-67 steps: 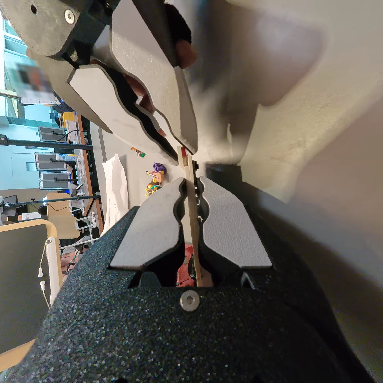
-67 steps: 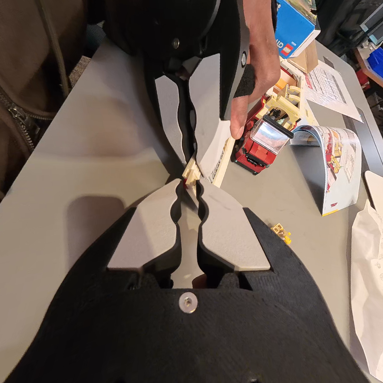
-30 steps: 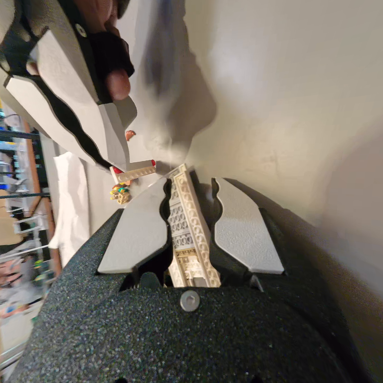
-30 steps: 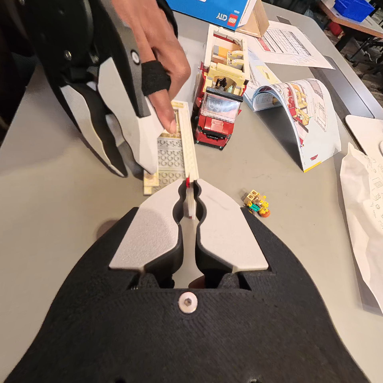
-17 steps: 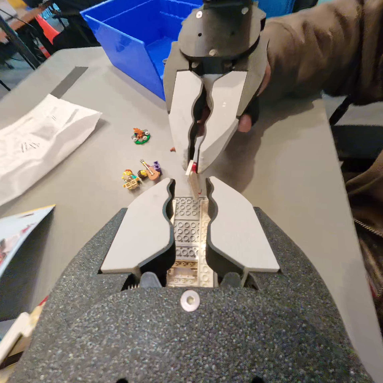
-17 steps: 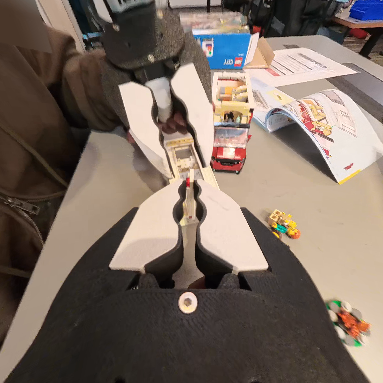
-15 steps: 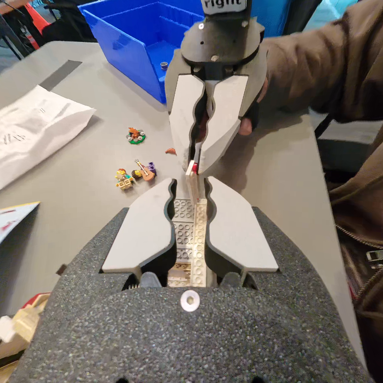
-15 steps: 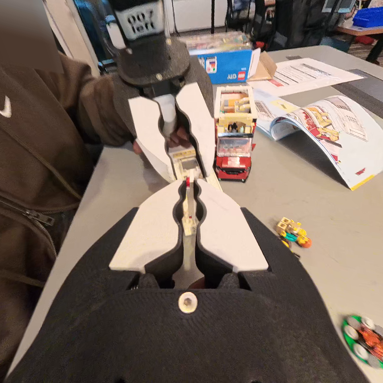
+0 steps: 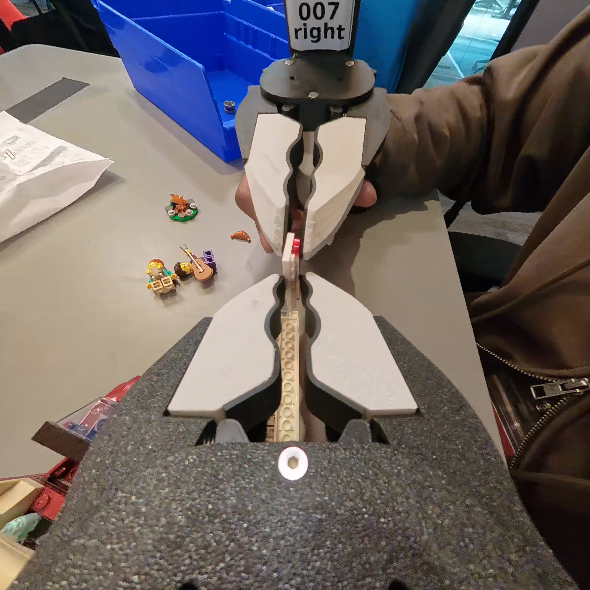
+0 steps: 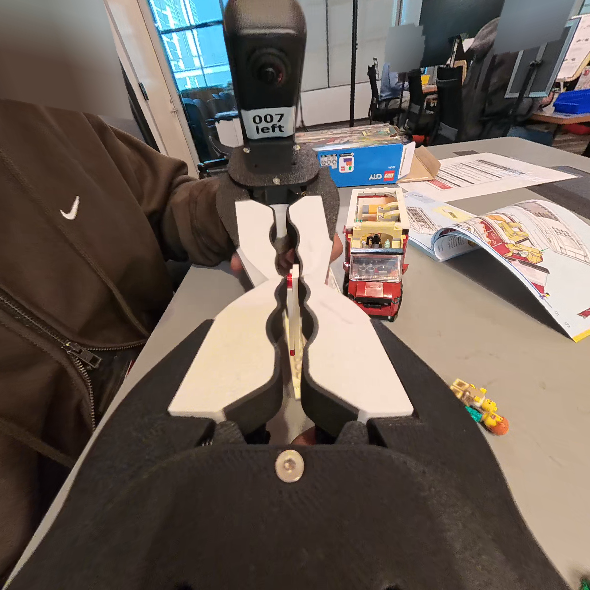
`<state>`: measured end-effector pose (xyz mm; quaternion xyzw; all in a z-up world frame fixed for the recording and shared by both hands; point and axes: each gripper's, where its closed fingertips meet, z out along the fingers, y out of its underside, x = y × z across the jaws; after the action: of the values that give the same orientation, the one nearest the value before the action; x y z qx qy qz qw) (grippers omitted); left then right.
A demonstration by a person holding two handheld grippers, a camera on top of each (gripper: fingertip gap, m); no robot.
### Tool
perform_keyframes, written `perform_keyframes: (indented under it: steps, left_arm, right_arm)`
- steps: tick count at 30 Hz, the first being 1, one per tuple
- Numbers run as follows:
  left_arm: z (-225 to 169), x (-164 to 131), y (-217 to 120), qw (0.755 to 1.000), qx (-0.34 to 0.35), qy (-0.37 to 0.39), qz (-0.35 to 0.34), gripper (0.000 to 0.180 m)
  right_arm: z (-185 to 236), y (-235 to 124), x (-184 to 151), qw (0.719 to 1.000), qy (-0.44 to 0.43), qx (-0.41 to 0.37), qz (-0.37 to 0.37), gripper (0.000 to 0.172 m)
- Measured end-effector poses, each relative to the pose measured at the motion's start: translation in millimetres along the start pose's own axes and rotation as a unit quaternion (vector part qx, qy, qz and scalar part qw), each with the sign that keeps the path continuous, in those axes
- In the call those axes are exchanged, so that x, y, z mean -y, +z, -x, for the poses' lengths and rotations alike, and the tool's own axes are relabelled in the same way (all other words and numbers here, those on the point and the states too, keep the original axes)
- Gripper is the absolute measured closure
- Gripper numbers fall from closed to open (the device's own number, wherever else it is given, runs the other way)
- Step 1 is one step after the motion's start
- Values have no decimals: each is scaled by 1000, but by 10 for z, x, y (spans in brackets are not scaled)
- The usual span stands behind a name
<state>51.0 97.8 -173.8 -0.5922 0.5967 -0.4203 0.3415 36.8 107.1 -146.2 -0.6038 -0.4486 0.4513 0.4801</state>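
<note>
Both tongs meet nose to nose over the grey desk (image 9: 79,319), near its edge.

Right tongs (image 10: 293,281): closed on a thin white plate (image 10: 295,306) held edge-on, with a small red piece (image 10: 290,278) at its far tip. In the left view we see the same plate (image 9: 290,252) sticking out of the right tongs (image 9: 295,252), the red piece (image 9: 297,247) on its side, both pads against it.

Left tongs (image 9: 291,279): nearly closed around the near end of that plate. We cannot tell whether the pads press on it. Below and between these fingers (image 9: 242,348) lies a long tan studded plate (image 9: 289,376); whether it rests on the desk or is gripped, we cannot tell.

Around them, left view: a blue bin (image 9: 191,64) at the far side, a white paper bag (image 9: 38,178) far left, a small campfire model (image 9: 182,209), a brown croissant piece (image 9: 241,235), and two minifigures (image 9: 178,271) lying with a guitar, all apart from the tongs.

Right view: a red and cream truck model (image 10: 375,255) just right of the left tongs (image 10: 287,265), an open booklet (image 10: 510,249) further right, a blue box (image 10: 360,162) and printed sheets (image 10: 488,174) behind, and a minifigure (image 10: 479,405) lying at the near right. A person's brown sleeve (image 10: 191,207) leads to the left tongs.
</note>
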Motion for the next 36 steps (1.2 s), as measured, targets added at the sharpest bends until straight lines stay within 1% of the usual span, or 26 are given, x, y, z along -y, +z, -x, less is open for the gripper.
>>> perform_keyframes:
  steps: [4,6,9,13,15,19,25,32,36]
  left_arm:
    - [-19,38,7,1000,-3,7,-18,173]
    - [12,45,2,999,15,22,-20,174]
    - [134,43,-18,994,87,71,-6,175]
    - [340,48,-111,962,214,165,28,175]
    - [395,59,-146,952,246,176,32,175]
    - [455,40,-160,945,274,176,39,175]
    - [469,25,-145,937,293,187,46,175]
    - [449,22,-108,930,304,200,46,175]
    - [464,21,-116,926,312,207,46,175]
  right_arm:
    - [25,-27,44,1000,4,16,-22,166]
    - [7,-37,47,1000,3,12,-26,165]
    - [-81,-46,42,999,-17,-30,-21,163]
    - [-182,-64,35,990,-89,-106,4,162]
    - [-211,-69,65,982,-126,-143,11,162]
    - [-221,-47,82,968,-165,-185,29,159]
    - [-289,-20,53,968,-131,-212,31,160]
    - [-281,-3,67,980,-56,-193,5,162]
    - [-297,-2,68,980,-34,-194,1,163]
